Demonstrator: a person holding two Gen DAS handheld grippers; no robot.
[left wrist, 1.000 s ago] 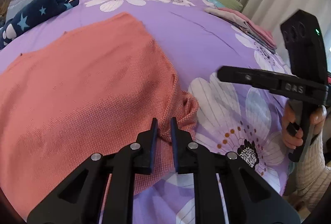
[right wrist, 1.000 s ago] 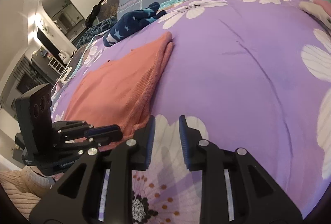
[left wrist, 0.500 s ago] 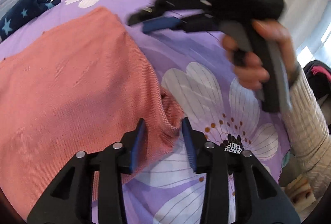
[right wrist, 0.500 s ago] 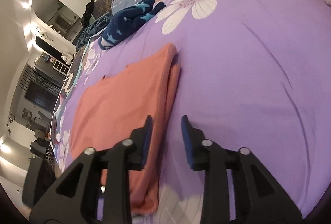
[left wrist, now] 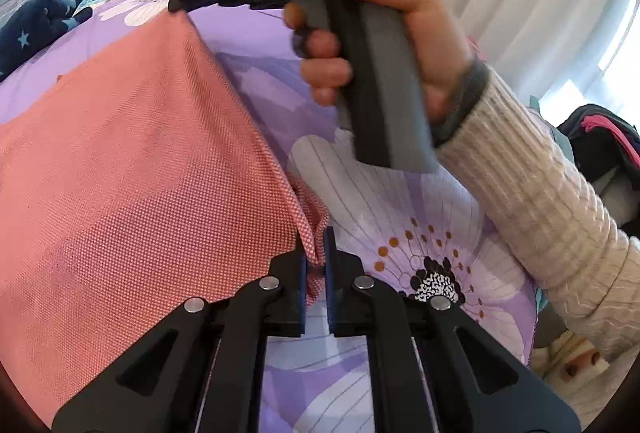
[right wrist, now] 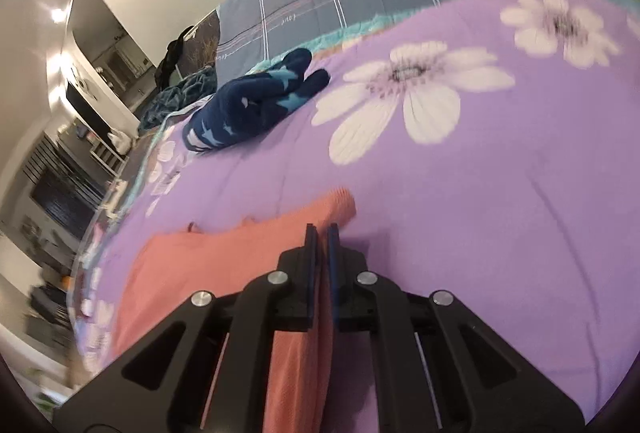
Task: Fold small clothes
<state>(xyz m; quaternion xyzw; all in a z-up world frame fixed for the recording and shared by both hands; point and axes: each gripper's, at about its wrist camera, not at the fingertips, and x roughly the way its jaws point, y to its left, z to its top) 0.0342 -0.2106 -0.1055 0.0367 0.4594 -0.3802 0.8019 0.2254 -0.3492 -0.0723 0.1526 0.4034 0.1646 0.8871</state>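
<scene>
Both hand-held grippers (left wrist: 316, 253) (right wrist: 322, 233) pinching garment (left wrist: 140, 161) edge

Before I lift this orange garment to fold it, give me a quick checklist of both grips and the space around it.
1. Left gripper shut on the near corner of the orange garment: ok.
2. Right gripper shut on the garment's far edge: ok.
3. Both grips on the same side edge: ok.
4. Rest of garment lying flat on the bedspread: ok.
5. Navy star-print item apart from the garment: ok.
6. How many layers each grip holds: cannot tell.
</scene>
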